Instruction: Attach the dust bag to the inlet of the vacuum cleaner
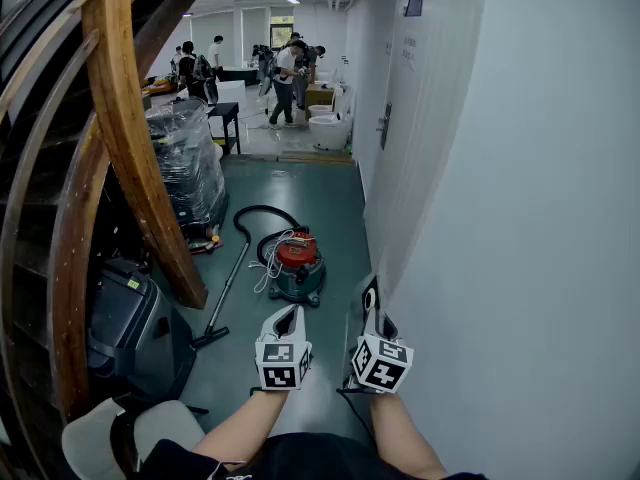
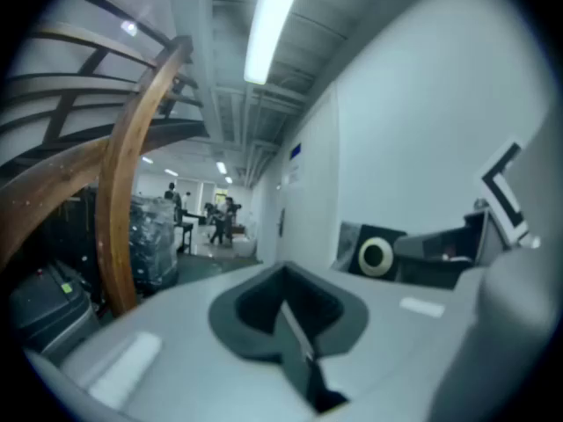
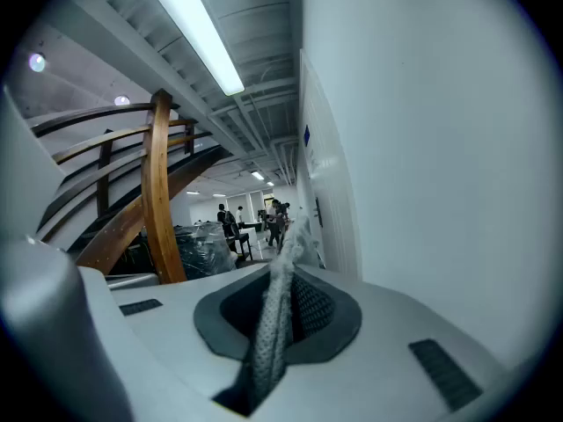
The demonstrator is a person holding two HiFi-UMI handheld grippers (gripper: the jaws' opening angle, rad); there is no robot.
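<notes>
The vacuum cleaner (image 1: 297,266), a green drum with a red top, stands on the green floor ahead, its black hose and wand (image 1: 224,300) trailing left. My right gripper (image 1: 378,320) is shut on the dust bag (image 1: 369,298), a grey bag with a dark collar and a white-ringed hole, held upright near the wall. In the right gripper view a strip of the bag's pale fabric (image 3: 280,301) is pinched between the jaws of the right gripper (image 3: 281,297). The left gripper (image 1: 290,314) is shut and empty, beside the bag. The left gripper (image 2: 286,310) sees the collar (image 2: 376,255) to its right.
A white wall (image 1: 520,218) runs close along the right. A curved wooden stair beam (image 1: 130,138) and a plastic-wrapped stack (image 1: 186,163) stand left of the vacuum. A dark machine (image 1: 125,323) and a pale chair (image 1: 100,438) sit at lower left. People stand far down the corridor (image 1: 285,78).
</notes>
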